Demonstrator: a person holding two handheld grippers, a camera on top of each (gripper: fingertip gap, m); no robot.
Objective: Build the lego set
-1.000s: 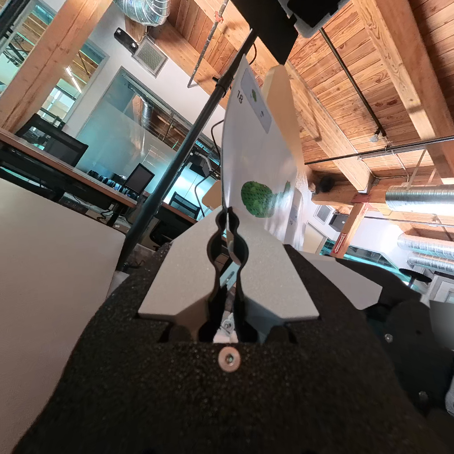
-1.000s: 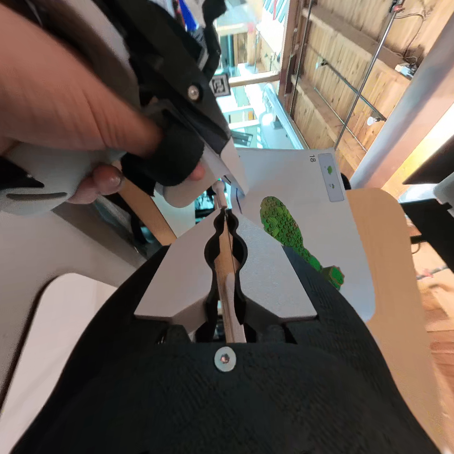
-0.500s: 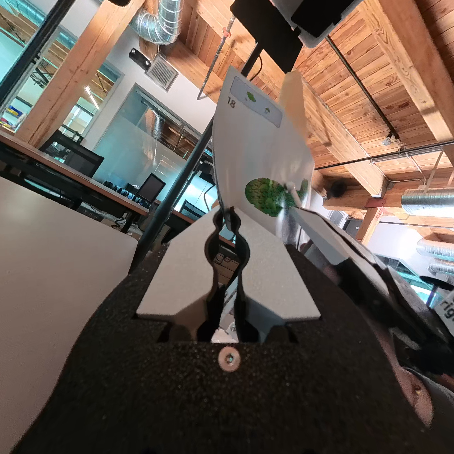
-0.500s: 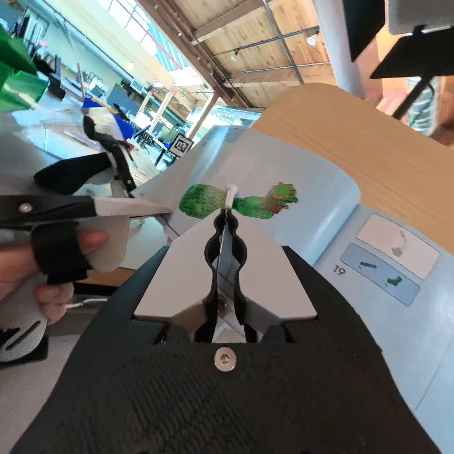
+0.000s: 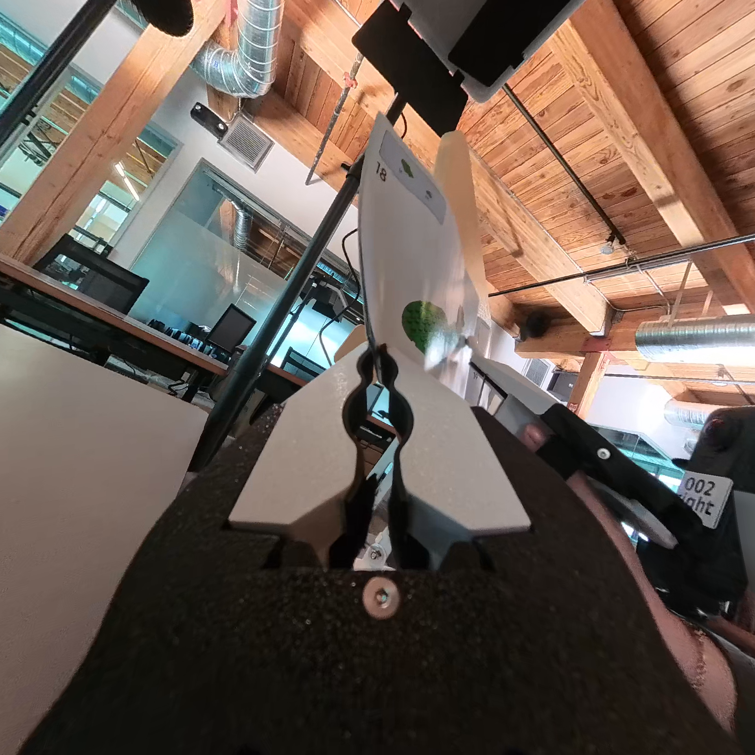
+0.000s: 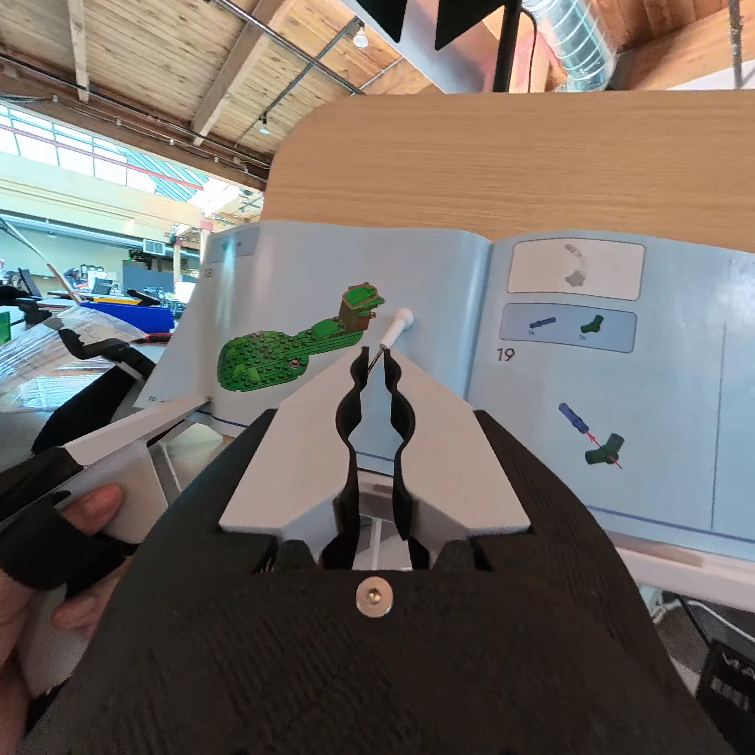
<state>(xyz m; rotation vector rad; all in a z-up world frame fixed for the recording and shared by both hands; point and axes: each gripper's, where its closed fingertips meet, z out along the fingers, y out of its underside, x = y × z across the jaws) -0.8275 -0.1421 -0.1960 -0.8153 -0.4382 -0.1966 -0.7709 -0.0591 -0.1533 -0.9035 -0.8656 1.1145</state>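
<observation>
The instruction booklet (image 6: 441, 294) lies open against a light wooden board (image 6: 510, 163). Its left page shows a green build, its right page a blue pin and a dark green connector. My left gripper (image 5: 378, 347) is shut on the left page (image 5: 404, 253), which I see almost edge-on. In the right wrist view its fingertips (image 6: 179, 408) pinch that page's lower left corner. My right gripper (image 6: 374, 350) is in front of the left page. Its jaws stand narrowly apart around a thin dark stem with a small white pin (image 6: 397, 329) at the tip.
A person's hand (image 6: 88, 506) holds the left gripper's handle. A black stand pole (image 5: 286, 294) rises behind the booklet. A pale tabletop (image 5: 81, 470) is at the left, with desks and monitors (image 5: 233, 327) far behind. The grippers' ends are close to 11 centimetres from one another.
The right wrist view has swung to face the open booklet squarely. The right jaws have parted slightly. The left gripper keeps its hold on the page, which has shifted a little.
</observation>
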